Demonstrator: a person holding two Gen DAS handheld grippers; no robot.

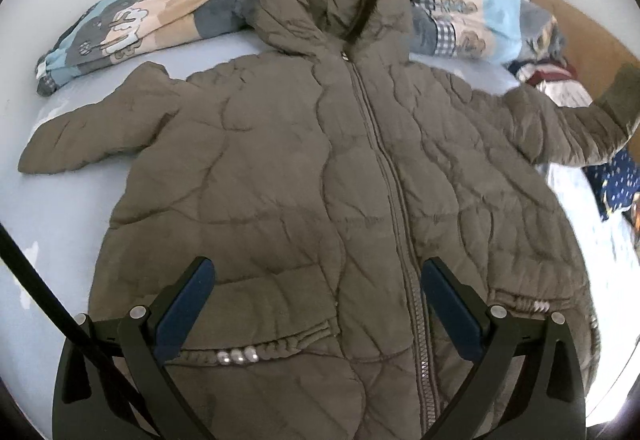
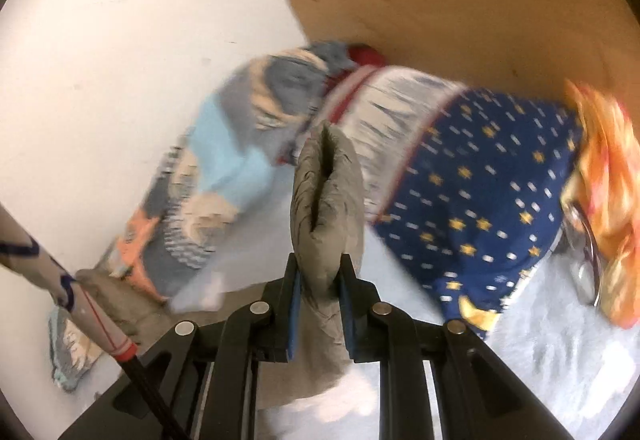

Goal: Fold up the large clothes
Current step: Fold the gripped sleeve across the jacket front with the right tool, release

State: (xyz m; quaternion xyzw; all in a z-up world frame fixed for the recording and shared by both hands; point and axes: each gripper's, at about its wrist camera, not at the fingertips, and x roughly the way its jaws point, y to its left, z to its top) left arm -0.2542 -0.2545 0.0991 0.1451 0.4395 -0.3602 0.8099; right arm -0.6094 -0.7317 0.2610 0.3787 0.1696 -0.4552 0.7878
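Because the padded jacket (image 1: 320, 168), spread front-up on the bed (image 1: 60, 208), is soft, bulky and light, grip it at cuffs or hem: the right gripper (image 2: 320, 304) pinches the sleeve cuff (image 2: 326, 196) between its fingers, while the left gripper (image 1: 316, 304) hangs wide open above the hem.

Left gripper (image 1: 316, 280) tilted steeply down, jaws wide apart, blue pads (image 1: 184, 310) bare — nothing clamped, hovering over the coat (image 1: 300, 160). Right gripper (image 2: 320, 276) angled down less steeply, jaws nearly together and pinching the sleeve cuff (image 2: 326, 192) between the pads — cuff sticks out past the fingertips. Right view motion-blurred.
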